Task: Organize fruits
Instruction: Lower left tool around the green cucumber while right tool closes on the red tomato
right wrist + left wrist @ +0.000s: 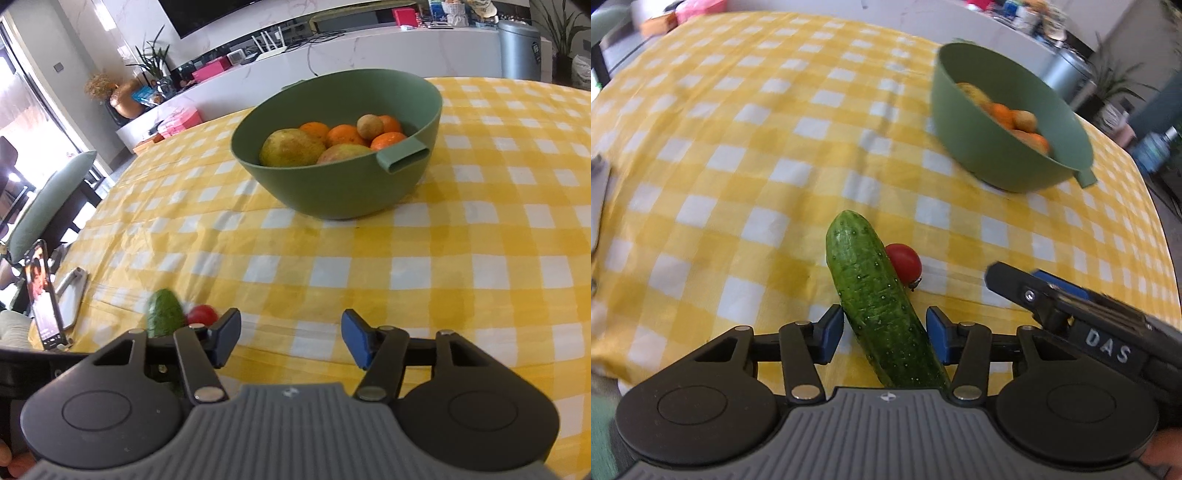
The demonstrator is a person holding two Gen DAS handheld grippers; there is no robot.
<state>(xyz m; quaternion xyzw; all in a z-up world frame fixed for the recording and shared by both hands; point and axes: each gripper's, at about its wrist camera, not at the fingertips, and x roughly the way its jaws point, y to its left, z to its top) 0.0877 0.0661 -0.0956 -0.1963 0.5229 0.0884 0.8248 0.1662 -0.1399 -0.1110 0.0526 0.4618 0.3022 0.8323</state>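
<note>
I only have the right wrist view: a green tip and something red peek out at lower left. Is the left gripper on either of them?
Observer: The left gripper straddles the cucumber near its closer end. Its blue pads sit right at both sides, but I cannot tell whether they press.
Operator: And the red thing?
Observer: A cherry tomato, lying on the tablecloth against the cucumber's side, beyond the left gripper's pads.
Operator: Am I close to it?
Observer: In the left wrist view your right gripper comes in from the right, with bare tablecloth between its tip and the tomato.
</note>
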